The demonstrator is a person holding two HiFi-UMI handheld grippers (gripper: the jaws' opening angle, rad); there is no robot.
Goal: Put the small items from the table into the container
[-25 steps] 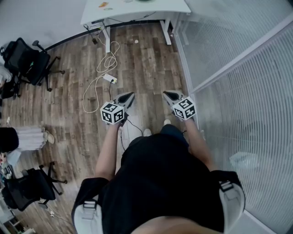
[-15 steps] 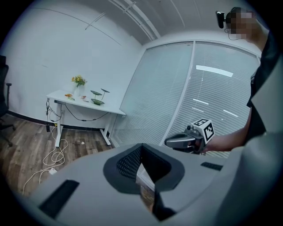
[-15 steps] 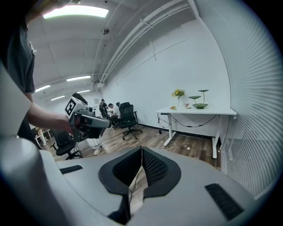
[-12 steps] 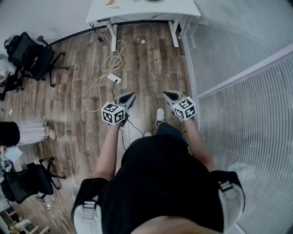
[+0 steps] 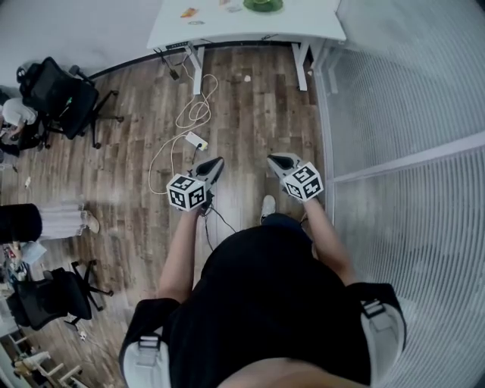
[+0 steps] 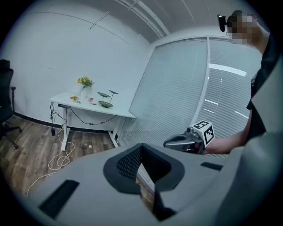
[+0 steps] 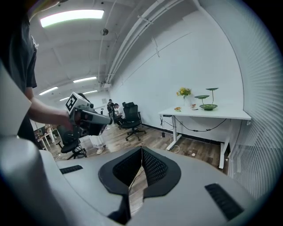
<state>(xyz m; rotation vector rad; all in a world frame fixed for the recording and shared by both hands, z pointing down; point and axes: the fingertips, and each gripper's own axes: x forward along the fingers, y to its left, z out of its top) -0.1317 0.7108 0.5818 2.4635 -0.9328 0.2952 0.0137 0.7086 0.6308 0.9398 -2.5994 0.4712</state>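
Head view looks steeply down; both gripper views face the distant white table point(image 6: 117, 111).

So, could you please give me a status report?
Shut, empty: left gripper, right gripper. Far ahead, not reached: white table, green dish on it. Along the way: white cable on floor.

A black short-sleeved top point(image 5: 273, 303) is worn, with pale grey shoulder straps point(image 5: 144, 350) seen well behind the tongs. The left tongs point(image 5: 217, 162) and right tongs point(image 5: 273, 159) are shelled in grey and padded in black mesh. At the rear of each, a white cube printed with black square markers is mounted: the left cube point(image 5: 187, 192) and the right cube point(image 5: 305, 183). A thin dark cable point(image 5: 220, 220) is seen behind the left cube.
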